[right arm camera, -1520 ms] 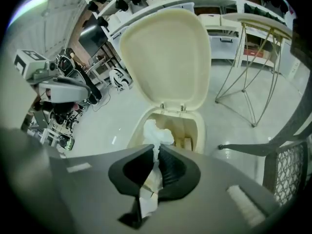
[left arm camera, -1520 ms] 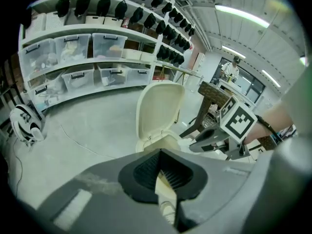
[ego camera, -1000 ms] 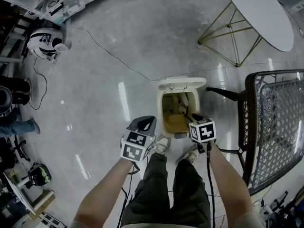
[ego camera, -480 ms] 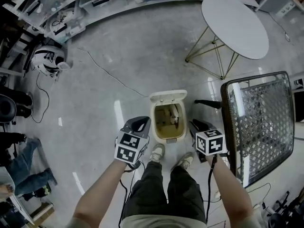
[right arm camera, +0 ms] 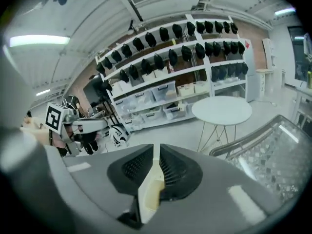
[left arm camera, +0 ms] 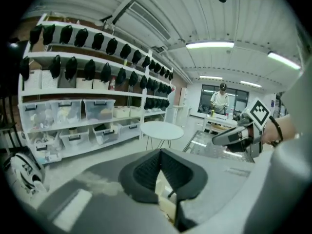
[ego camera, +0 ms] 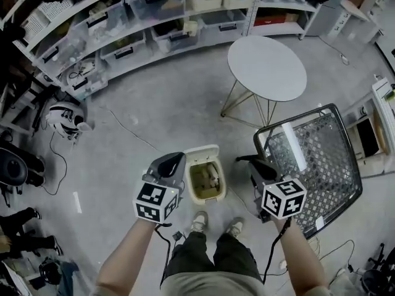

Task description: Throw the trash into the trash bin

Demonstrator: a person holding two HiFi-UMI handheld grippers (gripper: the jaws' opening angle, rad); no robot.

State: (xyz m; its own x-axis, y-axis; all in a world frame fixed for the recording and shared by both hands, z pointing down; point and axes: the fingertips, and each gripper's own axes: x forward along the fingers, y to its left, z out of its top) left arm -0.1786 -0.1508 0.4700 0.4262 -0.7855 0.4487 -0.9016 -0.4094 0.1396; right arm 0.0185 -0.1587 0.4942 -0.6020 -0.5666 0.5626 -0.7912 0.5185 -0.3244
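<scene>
The cream trash bin stands on the floor with its lid up, just in front of the person's shoes, and pale scraps of trash lie inside it. My left gripper hangs high above the bin's left side, its jaws shut and empty. Above the bin's right side is my right gripper. Its jaws have just been closing and stand together with nothing between them; the cream showing below them is the bin far below.
A round white table on gold legs stands beyond the bin. A dark mesh chair is close on the right. Shelves with storage boxes line the far wall. A white helmet and a cable lie on the left floor.
Both grippers have risen well away from the bin, which now looks smaller and farther below. The right gripper, earlier right over the bin's opening, is now off to its right.
</scene>
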